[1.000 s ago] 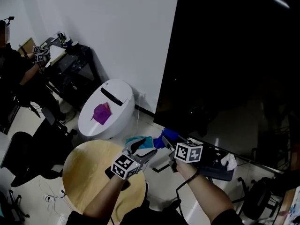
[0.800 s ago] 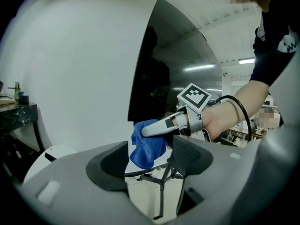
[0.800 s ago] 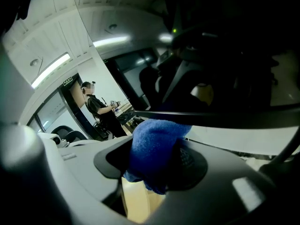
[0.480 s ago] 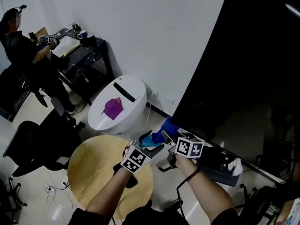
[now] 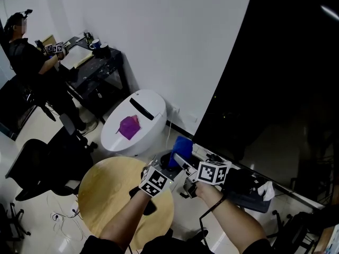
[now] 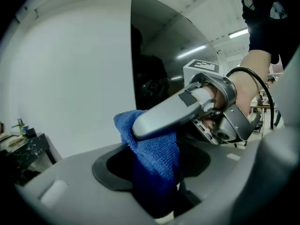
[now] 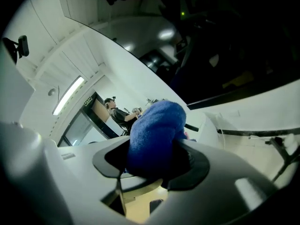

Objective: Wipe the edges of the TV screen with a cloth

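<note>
The big black TV screen (image 5: pixel 286 78) fills the right side of the head view, its lower left corner just beyond my grippers. A blue cloth (image 5: pixel 181 148) stands bunched above the two grippers, which meet on it. My right gripper (image 5: pixel 180 162) reaches in from the right. Its jaws have just been opening a little, and the cloth (image 7: pixel 154 130) fills the gap between them. My left gripper (image 5: pixel 170 165) comes from below left. Its jaws have just been closing, and the cloth (image 6: pixel 154 149) hangs down between their pads. One right finger (image 6: pixel 164 118) lies across the top of the cloth.
A round wooden table (image 5: pixel 106 194) is under my left arm. Behind it a white rounded bin (image 5: pixel 143 134) carries a purple item. A person sits at a black desk (image 5: pixel 98 62) far left, near a dark chair (image 5: pixel 32 168). A dark box (image 5: pixel 249 192) lies under the TV.
Both grippers have closed in on each other and the blue cloth now stands higher between them. The teal fabric seen by the left gripper earlier no longer shows.
</note>
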Available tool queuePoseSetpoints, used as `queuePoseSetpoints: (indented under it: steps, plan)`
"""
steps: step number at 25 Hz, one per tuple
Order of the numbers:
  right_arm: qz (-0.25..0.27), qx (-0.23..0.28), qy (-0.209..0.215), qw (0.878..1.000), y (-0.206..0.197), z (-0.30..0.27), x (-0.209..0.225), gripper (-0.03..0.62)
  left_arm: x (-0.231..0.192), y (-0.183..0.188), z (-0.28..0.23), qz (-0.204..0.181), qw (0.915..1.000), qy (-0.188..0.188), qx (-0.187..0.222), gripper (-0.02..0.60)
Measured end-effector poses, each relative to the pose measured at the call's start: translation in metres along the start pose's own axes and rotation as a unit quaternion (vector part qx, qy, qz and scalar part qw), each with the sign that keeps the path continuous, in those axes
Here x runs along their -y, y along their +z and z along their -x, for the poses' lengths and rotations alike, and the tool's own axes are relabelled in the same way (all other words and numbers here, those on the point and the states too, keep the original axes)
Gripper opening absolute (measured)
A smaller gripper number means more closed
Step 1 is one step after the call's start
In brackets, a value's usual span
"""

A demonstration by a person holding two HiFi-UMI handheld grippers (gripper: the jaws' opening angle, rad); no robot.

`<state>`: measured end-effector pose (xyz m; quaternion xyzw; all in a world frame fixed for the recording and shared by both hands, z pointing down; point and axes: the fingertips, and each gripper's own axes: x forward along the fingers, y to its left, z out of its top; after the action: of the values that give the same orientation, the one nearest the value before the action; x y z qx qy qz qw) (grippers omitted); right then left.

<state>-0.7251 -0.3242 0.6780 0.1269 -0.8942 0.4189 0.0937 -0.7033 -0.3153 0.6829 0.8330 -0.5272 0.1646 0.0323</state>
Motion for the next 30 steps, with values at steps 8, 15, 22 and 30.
queuePoseSetpoints:
  steps: [8,15,22,30]
  plan:
    - [0.024,0.005,-0.025,0.999,0.003,0.021,0.011,0.325,-0.009,-0.007,-0.009,0.095,0.9954,0.002,0.012,0.135]
    - [0.061,-0.002,-0.063,0.996,0.002,0.059,0.022,0.325,-0.047,-0.016,-0.026,0.114,0.993,0.023,-0.021,0.133]
    - [0.099,0.047,-0.082,0.991,0.027,0.098,0.01,0.325,-0.056,0.002,-0.051,0.043,0.998,0.006,-0.045,0.133]
    - [0.147,0.09,-0.074,0.982,0.062,0.131,-0.025,0.324,-0.057,0.047,-0.047,0.007,0.9994,-0.009,-0.031,0.133]
